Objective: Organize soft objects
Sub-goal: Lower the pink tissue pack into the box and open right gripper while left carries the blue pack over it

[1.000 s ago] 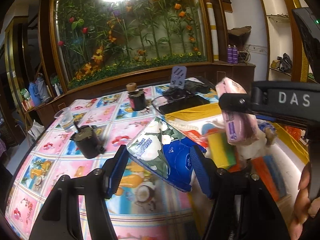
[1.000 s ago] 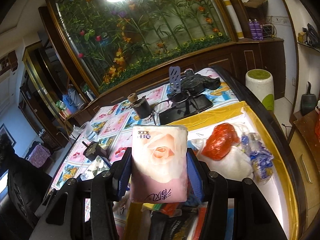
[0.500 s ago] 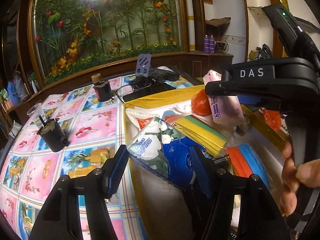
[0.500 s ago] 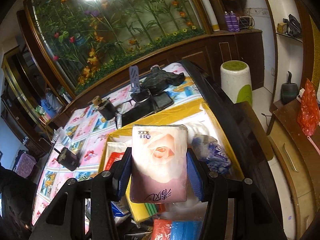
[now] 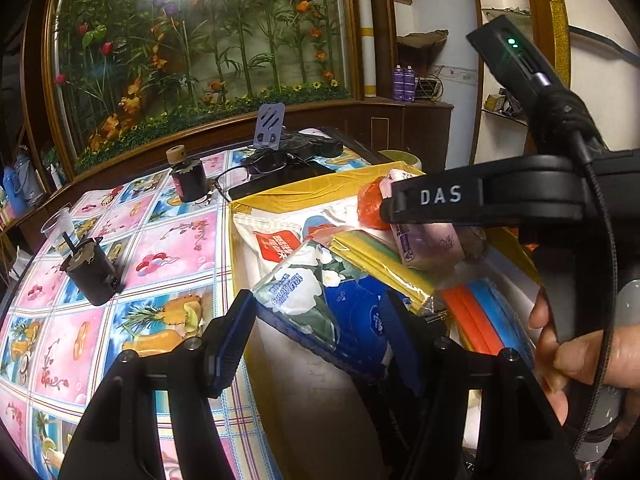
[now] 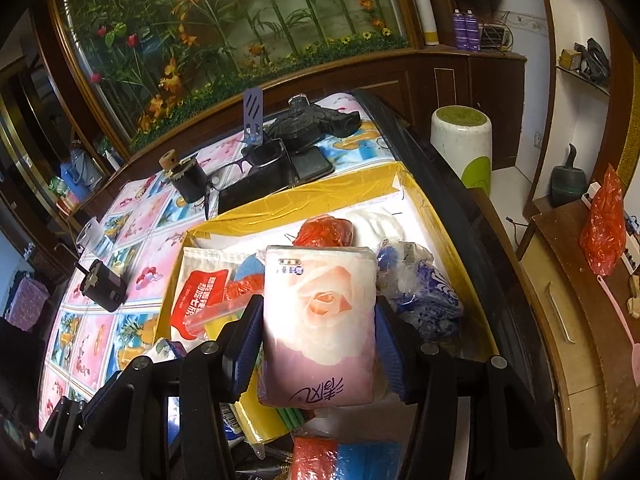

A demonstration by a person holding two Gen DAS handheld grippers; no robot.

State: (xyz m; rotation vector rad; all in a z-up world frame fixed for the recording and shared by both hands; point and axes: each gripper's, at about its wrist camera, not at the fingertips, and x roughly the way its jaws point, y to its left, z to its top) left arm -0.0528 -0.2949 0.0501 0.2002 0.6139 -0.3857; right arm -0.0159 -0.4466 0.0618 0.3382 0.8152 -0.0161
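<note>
Both grippers have travelled rightward over the yellow-rimmed box (image 6: 304, 204). The pink tissue pack (image 6: 320, 324) in the right gripper (image 6: 316, 340) now hangs above the red bag (image 6: 326, 232); the black motor (image 5: 94, 274) has shifted further left of the left gripper (image 5: 320, 320).

Pink tissue pack (image 6: 320, 320) blocks the box (image 6: 320, 196) middle in right wrist view; pack's small print too tiny to read. Left view: right gripper (image 5: 476, 204) covers most of that pack (image 5: 430, 246); blue pack (image 5: 320, 308) lower end hidden betw. fingers (image 5: 394, 320).
</note>
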